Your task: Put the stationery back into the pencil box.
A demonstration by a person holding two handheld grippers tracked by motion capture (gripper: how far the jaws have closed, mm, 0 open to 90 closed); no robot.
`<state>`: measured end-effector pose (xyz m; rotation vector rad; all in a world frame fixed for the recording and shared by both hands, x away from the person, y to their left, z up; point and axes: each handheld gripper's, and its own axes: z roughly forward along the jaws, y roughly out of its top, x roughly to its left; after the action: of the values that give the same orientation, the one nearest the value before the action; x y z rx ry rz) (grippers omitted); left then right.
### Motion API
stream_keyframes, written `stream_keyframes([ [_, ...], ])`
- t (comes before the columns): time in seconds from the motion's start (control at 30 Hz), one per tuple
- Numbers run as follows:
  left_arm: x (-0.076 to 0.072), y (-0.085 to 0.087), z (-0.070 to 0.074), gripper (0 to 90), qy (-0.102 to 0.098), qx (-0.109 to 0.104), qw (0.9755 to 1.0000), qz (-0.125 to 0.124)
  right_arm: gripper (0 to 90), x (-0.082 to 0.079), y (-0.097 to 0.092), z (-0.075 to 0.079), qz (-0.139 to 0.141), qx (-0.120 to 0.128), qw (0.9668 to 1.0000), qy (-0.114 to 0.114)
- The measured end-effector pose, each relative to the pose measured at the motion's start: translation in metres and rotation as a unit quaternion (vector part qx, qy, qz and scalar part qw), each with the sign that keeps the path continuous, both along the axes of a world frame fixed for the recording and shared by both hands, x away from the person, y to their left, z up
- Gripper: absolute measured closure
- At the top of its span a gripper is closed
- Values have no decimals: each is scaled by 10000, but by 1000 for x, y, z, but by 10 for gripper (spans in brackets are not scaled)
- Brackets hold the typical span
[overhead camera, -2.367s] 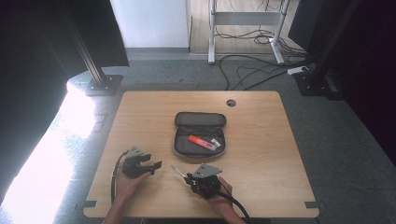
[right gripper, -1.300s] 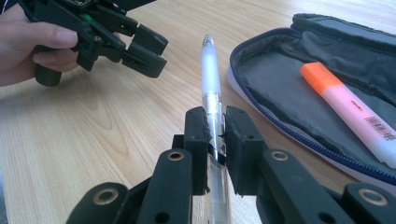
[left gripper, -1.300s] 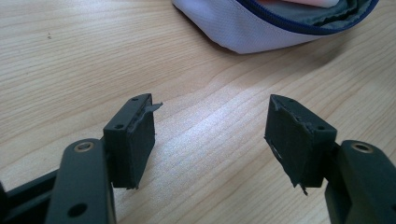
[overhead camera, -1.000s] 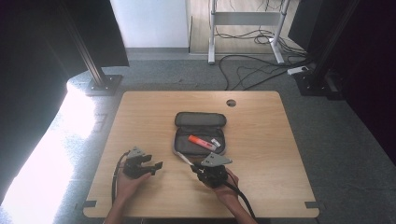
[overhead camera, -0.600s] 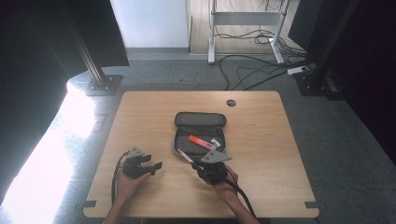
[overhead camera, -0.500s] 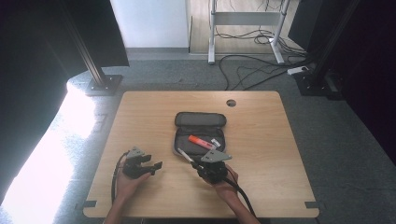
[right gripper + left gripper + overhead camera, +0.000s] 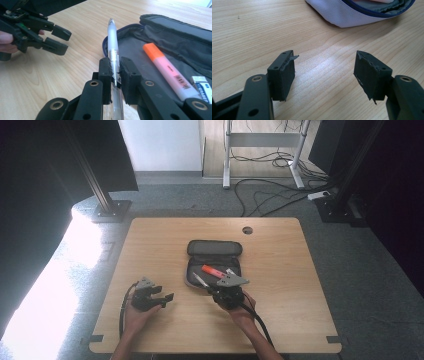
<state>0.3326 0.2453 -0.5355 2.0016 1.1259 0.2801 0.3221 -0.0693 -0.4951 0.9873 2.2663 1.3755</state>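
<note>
Jaws of the right gripper are clamped on a translucent pen — poised over the open pencil case at its seven o'clock edge, not yet stowed; the left gripper is kept released.

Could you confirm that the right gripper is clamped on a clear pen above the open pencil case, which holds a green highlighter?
Not quite: the highlighter is orange, as the right gripper view shows. The right gripper is indeed clamped on the clear pen above the open pencil case.
</note>
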Motion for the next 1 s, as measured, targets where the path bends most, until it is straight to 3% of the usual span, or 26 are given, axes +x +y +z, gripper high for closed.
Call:
stream_keyframes([
  [0.63,1,0,-1,336,26,23,10000,1,787,26,3,3,-50,-111,9999,18],
  [1.0,1,0,-2,336,41,28,10000,-5,787,41,8,-4,-90,-219,9996,129],
])
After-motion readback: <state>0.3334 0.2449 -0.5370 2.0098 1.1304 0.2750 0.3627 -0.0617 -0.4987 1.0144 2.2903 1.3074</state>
